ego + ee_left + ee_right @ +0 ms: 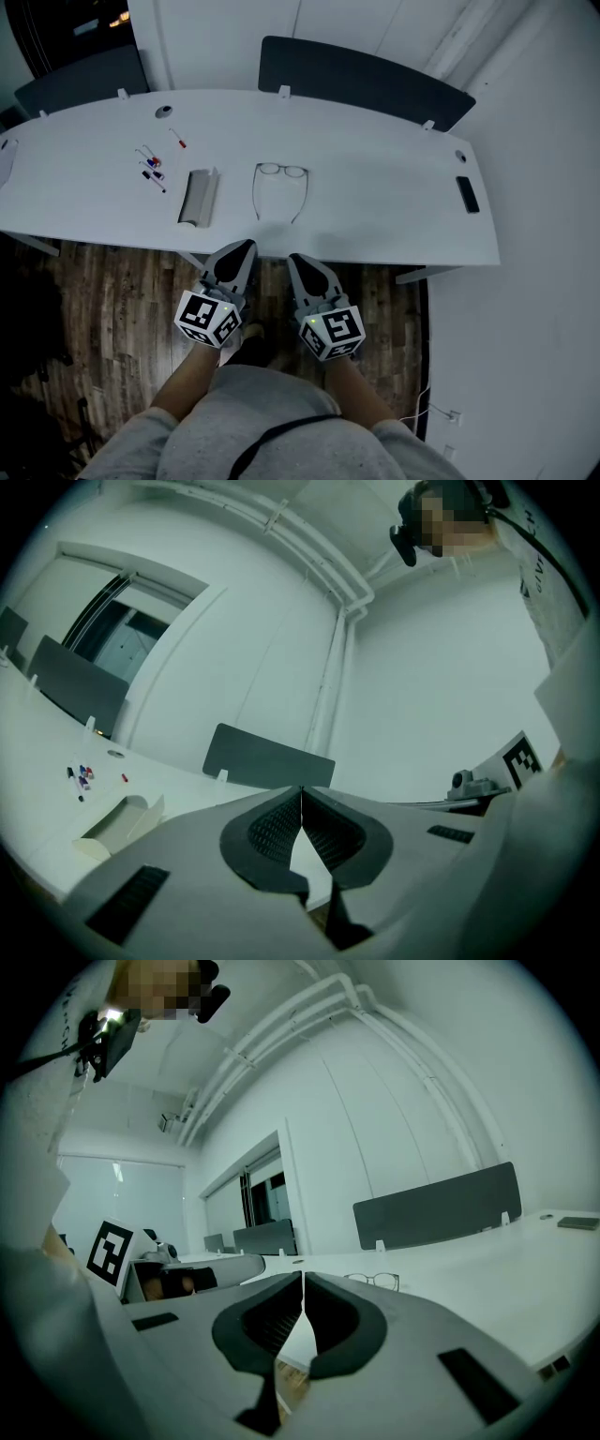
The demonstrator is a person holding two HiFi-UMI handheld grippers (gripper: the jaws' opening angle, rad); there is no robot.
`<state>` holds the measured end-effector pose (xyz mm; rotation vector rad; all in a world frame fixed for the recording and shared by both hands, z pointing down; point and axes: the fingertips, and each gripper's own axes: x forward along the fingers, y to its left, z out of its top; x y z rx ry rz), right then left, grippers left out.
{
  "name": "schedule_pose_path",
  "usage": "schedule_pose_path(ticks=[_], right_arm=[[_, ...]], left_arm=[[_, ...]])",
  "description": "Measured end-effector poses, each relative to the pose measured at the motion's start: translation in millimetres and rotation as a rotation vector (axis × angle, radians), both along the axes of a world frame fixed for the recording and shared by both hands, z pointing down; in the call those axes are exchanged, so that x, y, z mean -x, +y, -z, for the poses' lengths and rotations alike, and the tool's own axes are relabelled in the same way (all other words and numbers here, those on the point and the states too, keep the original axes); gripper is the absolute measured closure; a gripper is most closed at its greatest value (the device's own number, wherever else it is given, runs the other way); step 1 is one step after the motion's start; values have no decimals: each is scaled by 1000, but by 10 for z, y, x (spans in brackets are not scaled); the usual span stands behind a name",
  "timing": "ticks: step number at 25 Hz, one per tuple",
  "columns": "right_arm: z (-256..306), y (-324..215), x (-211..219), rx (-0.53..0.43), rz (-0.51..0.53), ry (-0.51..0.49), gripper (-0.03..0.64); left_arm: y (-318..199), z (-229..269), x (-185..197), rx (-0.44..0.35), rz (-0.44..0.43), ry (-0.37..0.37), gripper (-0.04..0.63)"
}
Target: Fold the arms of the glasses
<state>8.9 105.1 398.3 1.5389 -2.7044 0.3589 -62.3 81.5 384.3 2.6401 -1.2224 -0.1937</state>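
The person's forearms (192, 375) hold the left gripper (242, 248) and right gripper (298, 260) side by side, jaws pressed together, empty. Ahead on the table (384, 197) lie the glasses (280, 187), arms unfolded toward both tips, likely one arm per gripper.

Glasses (281, 171) on table (384, 197), box (198, 197) left of them, perhaps pens (153, 172) farther left.

An open-plan office: a long white desk (394, 216) with dark grey privacy screens (366, 80) clipped along its far edge, cable ports (164, 112) set into its top, marker pens (152, 169) toward its left end, wood-plank floor (112, 309) below.
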Motion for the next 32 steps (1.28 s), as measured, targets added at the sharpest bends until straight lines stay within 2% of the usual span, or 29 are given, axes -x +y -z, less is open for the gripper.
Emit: schedule_pose_path(ticks=[12,23,27,32], right_arm=[[-194,-604,30,30,-18,24,595],[-362,-939,-31,59,42,57,595],[-424,-1088,-77,67,84,83,595],[-508,-1326,-228,79,103,127,595]], left_arm=[[-623,-178,11,29,-62,24,580],[-889,-406,52,73,-30,1,578],[-1037,-506,24,97,-22,-18,516],[-1276,-650,4,136,-7,-37,470]])
